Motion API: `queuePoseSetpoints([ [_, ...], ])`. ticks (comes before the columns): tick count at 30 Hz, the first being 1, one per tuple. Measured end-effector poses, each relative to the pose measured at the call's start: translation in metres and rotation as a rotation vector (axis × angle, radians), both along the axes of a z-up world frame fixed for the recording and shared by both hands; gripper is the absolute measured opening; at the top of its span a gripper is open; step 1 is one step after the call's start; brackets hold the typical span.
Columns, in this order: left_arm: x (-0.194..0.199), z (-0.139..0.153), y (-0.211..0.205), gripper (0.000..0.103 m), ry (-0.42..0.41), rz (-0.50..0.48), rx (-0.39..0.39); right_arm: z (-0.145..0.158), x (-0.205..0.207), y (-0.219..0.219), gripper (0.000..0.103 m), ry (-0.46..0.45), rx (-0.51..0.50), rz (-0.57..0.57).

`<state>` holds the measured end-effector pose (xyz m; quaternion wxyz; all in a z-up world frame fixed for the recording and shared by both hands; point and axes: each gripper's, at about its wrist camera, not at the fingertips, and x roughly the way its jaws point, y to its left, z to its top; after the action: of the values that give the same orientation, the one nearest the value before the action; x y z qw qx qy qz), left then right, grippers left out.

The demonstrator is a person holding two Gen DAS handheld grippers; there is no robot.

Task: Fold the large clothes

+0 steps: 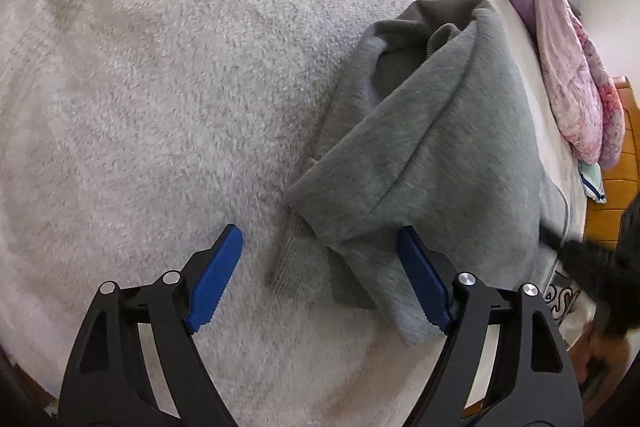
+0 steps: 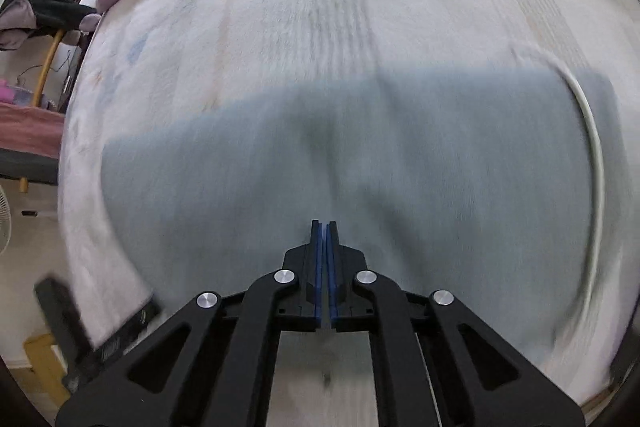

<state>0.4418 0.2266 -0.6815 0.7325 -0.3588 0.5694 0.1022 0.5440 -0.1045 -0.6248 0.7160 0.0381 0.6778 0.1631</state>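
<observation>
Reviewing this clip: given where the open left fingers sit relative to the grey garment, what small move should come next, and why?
Probably ease the left gripper forward and close on the grey garment's ribbed hem. Its fingers are spread wide with that loose, rumpled edge lying between them on the fleece blanket, ungrasped. The right gripper looks shut over blurred grey fabric; whether it holds any is unclear.

Legible text, labels, brands, numbers: none. Dark markings on a blurred black object at lower left, right wrist view: unreadable.
</observation>
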Motion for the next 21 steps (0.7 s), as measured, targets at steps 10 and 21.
queuePoseSetpoints([
  [10, -0.018, -0.003, -0.014, 0.05, 0.017, -0.065, 0.049, -0.026, -0.015, -0.017, 0.0, -0.003, -0.007, -0.045],
  [21, -0.033, 0.01, -0.008, 0.007, -0.051, -0.066, -0.101, 0.034, -0.086, 0.013, 0.044, -0.264, 0.03, 0.144],
])
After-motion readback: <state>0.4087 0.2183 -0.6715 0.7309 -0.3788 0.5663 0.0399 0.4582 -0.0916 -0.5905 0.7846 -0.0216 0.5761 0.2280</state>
